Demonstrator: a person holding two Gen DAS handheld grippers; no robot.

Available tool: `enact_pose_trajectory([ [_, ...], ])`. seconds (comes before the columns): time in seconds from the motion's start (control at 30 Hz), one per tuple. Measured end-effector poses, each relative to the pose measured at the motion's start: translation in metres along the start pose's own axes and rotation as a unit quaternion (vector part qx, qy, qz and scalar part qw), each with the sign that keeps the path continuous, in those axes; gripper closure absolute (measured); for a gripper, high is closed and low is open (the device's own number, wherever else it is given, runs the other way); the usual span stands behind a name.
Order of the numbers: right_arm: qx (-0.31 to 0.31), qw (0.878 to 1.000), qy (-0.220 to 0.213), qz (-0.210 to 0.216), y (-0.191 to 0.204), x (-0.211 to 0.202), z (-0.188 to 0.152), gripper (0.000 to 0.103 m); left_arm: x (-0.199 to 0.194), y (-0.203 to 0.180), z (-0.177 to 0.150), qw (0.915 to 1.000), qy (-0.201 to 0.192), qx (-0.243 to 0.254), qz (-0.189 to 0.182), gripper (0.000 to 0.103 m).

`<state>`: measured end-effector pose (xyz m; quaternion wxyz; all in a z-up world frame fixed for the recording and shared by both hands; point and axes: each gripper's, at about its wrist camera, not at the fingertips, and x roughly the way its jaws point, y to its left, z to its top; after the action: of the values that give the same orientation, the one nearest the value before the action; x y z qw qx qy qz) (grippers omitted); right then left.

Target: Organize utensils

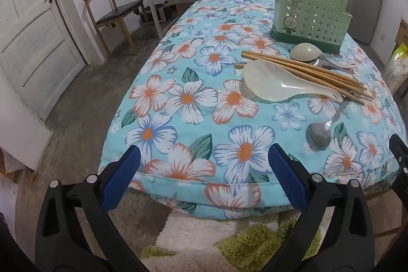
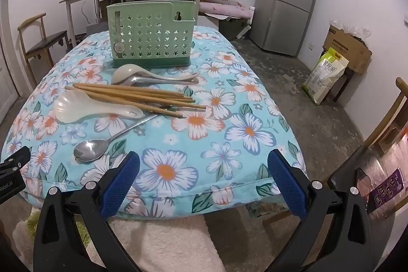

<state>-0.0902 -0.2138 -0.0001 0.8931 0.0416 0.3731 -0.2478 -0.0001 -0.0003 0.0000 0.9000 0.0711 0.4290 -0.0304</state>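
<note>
Nothing sorted yet, both tools empty-handed

The left tool [image 1: 204,176] and right tool [image 2: 204,176] both hover at the near edge of the tabletop [image 2: 255,144] with jaws wide apart, nothing between them. Closest is the metal spoon [image 2: 88,151], then the white rice scoop [image 2: 84,107], the chopsticks [image 2: 137,96] and a beige spoon [image 2: 130,73] lying on more metal cutlery I can't count. The green holder [image 2: 153,35] stands at the back; its inside is hidden, looks empty to me.
</note>
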Motion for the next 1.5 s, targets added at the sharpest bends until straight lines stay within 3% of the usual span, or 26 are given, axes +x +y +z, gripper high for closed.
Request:
enact_pose_trajectory([
  [1.5,-0.001,1.000,-0.008,0.004,0.0019,-0.0030,0.0007,0.005,0.0012,0.0058,-0.0028,1.0000,0.003,-0.001,0.007,0.007],
])
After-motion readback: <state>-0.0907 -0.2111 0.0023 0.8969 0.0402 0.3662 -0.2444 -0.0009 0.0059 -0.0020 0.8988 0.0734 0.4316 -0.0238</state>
